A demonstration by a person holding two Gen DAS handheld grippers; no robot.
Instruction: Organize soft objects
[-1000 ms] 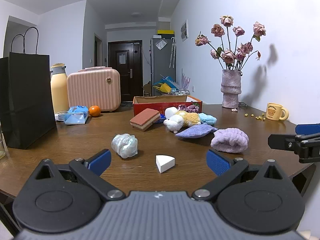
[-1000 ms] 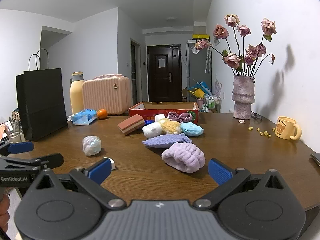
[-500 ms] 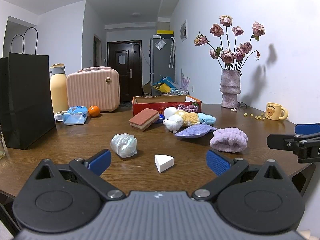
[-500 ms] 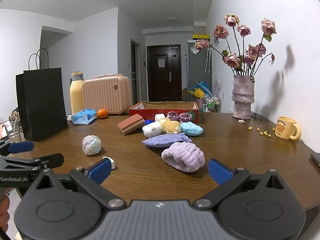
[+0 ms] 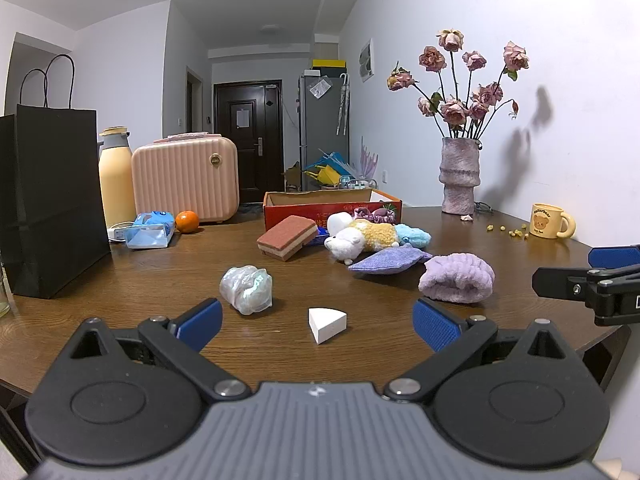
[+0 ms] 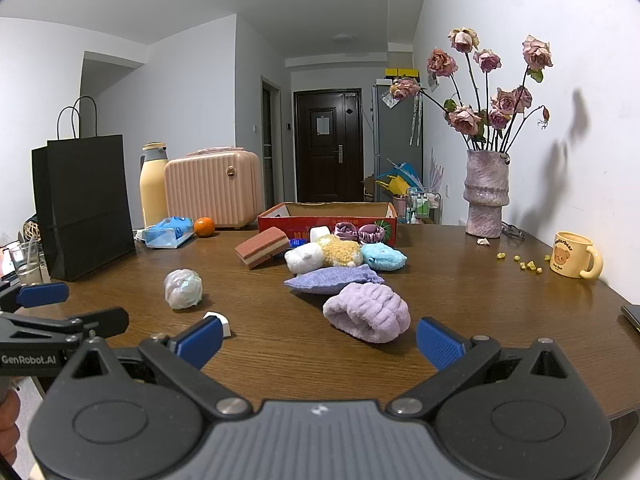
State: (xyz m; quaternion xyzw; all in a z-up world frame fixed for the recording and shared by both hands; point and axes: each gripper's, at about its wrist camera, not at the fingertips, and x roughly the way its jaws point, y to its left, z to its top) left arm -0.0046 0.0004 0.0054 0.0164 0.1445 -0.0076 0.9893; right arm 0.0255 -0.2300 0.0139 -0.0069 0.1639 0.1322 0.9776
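Left gripper [image 5: 316, 322]: jaws spread wide, empty, held low over the near edge of the table [image 5: 120, 304]. Right gripper [image 6: 320, 340]: jaws likewise spread, empty, same near edge. Landmark: red box [image 5: 332, 210], open-topped, mid-table. White wedge [image 5: 326, 324]: well in front of the box, just ahead of the left gripper, between its blue pads [image 5: 200, 322]. Pearly bundle [image 5: 247, 289]: left of the wedge, nearer the box. Lilac towel roll [image 6: 368, 317]: in front of the box to the right, just ahead of the right gripper. Purple pouch [image 6: 334, 279]: between towel roll and box, touching the roll in the right view. Plush sheep [image 5: 360, 238], blue plush [image 5: 414, 236], white cube [image 5: 339, 222]: clustered against the box front. Scrunchies [image 6: 360, 232]: at the box's front wall; whether inside or outside cannot be told. Sponge [image 5: 287, 237]: tilted, at the box's left front corner. Orange [image 5: 187, 221], blue pack [image 5: 150, 230], pink case [image 5: 186, 178], bottle [image 5: 116, 176]: left of the box. Black bag [image 5: 48, 196]: far left. Vase [image 5: 459, 176] of roses: right of the box, by the wall. Mug [image 5: 550, 221]: far right.
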